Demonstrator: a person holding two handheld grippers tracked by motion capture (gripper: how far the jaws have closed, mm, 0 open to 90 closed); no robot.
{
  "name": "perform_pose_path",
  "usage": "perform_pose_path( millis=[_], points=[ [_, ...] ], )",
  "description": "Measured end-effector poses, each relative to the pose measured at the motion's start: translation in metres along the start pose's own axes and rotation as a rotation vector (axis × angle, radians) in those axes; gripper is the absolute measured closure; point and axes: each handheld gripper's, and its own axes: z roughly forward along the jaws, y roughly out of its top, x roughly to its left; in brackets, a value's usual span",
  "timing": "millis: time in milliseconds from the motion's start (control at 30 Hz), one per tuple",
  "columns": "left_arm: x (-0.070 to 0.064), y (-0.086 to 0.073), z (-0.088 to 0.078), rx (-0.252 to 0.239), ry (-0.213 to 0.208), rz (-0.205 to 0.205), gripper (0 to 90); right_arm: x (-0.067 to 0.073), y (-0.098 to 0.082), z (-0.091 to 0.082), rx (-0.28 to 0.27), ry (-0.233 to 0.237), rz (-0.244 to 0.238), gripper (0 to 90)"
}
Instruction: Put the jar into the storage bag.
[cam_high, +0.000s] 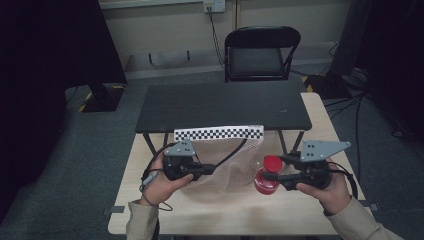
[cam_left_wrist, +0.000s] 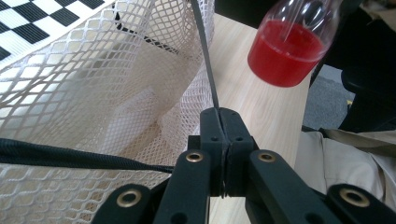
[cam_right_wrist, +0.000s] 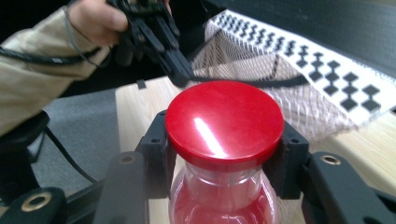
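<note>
High view: a person stands at the near edge of a light wooden desk with a two-jaw gripper in each hand. The left gripper sits at the near left, its jaws pressed together on a thin dark strap that runs along the mouth of a white mesh bag with a black-and-white checkered band. The left gripper view shows that strap pinched between the two black jaws, with no gap left, and the bag's netting bulging to the left of them.

The right gripper is at the near right, its jaws clamped on the neck of a clear bottle of red liquid with a round red cap, just under the cap. In the right gripper view the cap sits between the two jaws, which press on the glass neck from either side, with the red liquid visible below. The bottle is just to the right of the bag, beside the netting; whether it rests on the desk or hangs above it I cannot tell.

Farther off, a low black shelf-like stand spans the far part of the desk, the bag's checkered band lying at its near edge. Beyond the desk stands a black folding chair on grey carpet.
</note>
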Motion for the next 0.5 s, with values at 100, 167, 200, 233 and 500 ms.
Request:
perform_pose_path(
  millis=[100, 167, 200, 233, 500],
  points=[
    [0.0, 0.0, -0.001, -0.001, -0.002, 0.002, 89.0, 0.001, 0.01, -0.001, -0.007, 0.004, -0.012, 51.3],
    [0.0, 0.0, -0.001, 0.0, -0.002, 0.004, 89.0, 0.001, 0.017, -0.001, -0.012, 0.014, -0.021, 51.4],
    [0.0, 0.001, -0.001, 0.0, -0.001, 0.004, 89.0, 0.002, 0.02, -0.001, -0.014, 0.015, -0.025, 51.5],
    [0.0, 0.001, -0.001, 0.0, -0.002, 0.002, 89.0, 0.002, 0.023, 0.0, -0.016, 0.018, -0.027, 51.5],
    [0.0, 0.0, -0.001, -0.003, -0.009, 0.002, 89.0, 0.001, 0.044, 0.004, -0.036, 0.04, -0.038, 56.4]
  ],
)
